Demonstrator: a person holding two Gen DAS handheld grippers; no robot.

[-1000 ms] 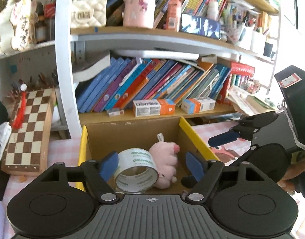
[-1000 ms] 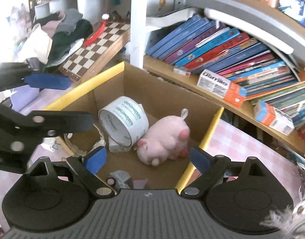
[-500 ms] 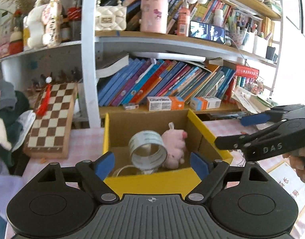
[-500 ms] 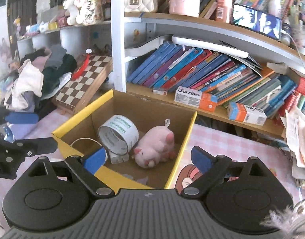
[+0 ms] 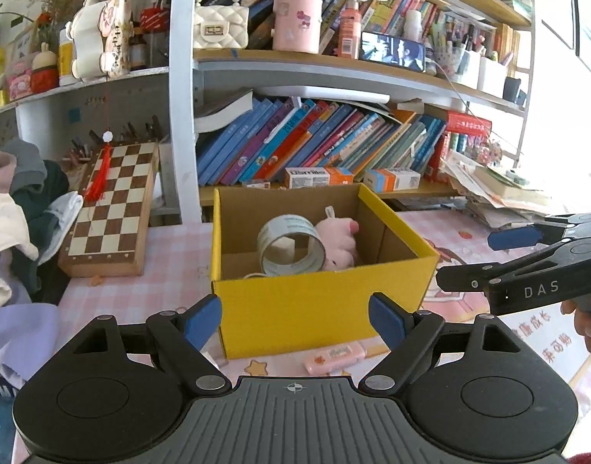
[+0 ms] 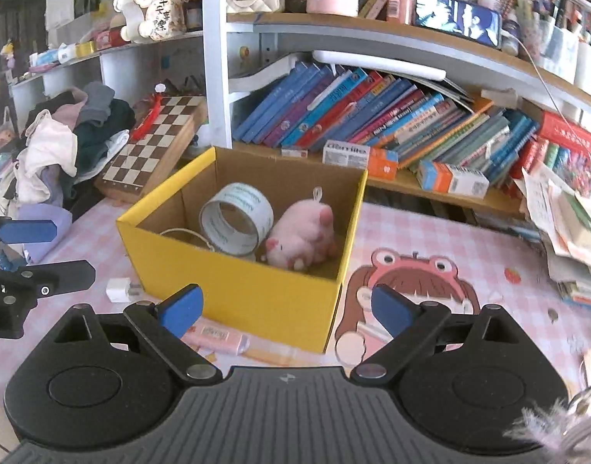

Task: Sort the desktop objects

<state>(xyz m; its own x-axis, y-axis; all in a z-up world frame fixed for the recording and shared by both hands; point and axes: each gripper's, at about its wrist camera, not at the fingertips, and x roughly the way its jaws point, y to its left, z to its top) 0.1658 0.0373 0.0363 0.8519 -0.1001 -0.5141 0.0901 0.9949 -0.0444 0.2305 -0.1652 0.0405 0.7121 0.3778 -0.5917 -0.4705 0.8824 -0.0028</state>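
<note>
In yellow box (image 5: 318, 309): tape roll (image 5: 291, 249), pink plush (image 5: 339, 241) seen. Left gripper (image 5: 295, 319), right gripper (image 6: 285, 307) spread wide, nothing pinched.

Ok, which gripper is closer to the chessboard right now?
Left. The left gripper hangs open before the yellow box, toward its left, the chessboard's side. The right gripper is off the box's right side, so the box lies between them.

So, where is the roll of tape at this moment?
The roll of tape stands on edge inside the yellow cardboard box, near the middle of both wrist views, with the pink plush pig against its right side.
</note>
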